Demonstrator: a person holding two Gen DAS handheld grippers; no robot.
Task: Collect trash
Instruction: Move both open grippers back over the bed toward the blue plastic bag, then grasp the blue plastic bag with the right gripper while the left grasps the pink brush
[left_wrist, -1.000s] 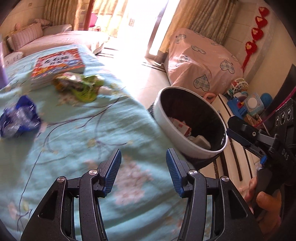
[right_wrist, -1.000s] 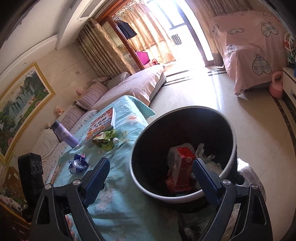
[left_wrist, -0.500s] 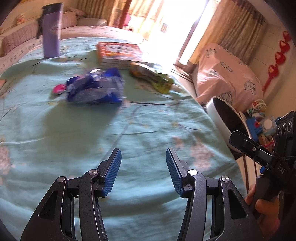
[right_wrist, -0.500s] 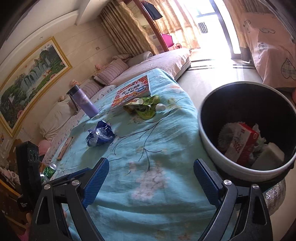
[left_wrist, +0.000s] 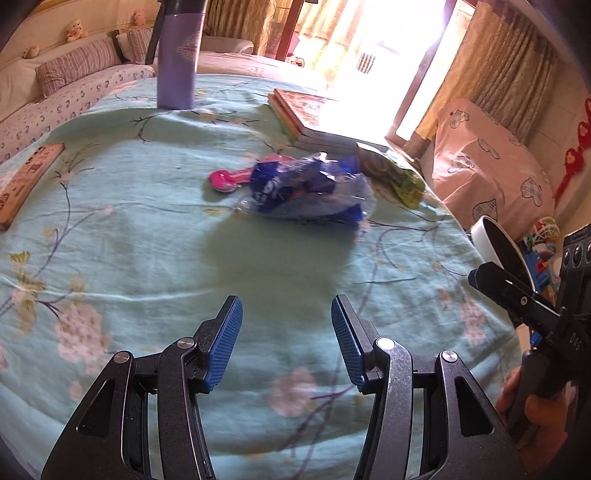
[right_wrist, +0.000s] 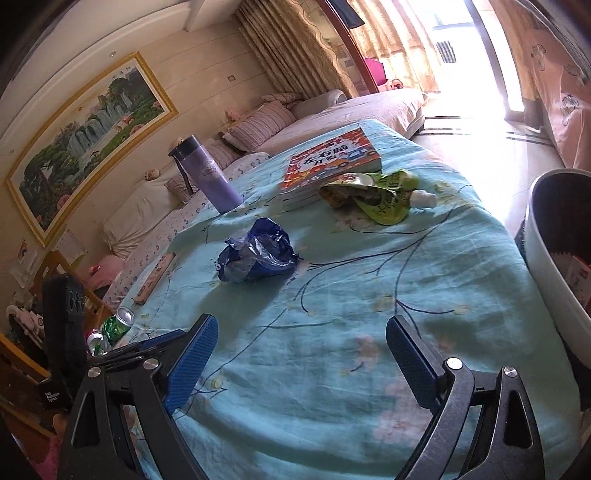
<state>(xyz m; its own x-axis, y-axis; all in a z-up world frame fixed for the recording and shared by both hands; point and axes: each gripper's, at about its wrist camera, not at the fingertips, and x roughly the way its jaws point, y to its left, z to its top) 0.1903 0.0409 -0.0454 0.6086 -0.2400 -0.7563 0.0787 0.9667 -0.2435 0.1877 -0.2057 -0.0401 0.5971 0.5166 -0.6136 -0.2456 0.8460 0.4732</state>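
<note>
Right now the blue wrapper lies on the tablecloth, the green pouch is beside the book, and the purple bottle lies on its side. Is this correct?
One detail is wrong: the purple bottle stands upright, as the right wrist view shows. The blue wrapper does lie on the tablecloth, and the green pouch is beside the book.

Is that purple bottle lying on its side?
No, the purple bottle stands upright on the blue cloth, its dark cap on top, behind the crumpled blue wrapper.

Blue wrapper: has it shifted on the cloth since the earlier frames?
No. The blue wrapper lies at the same spot between the purple bottle and the book; only the cameras swung.
</note>
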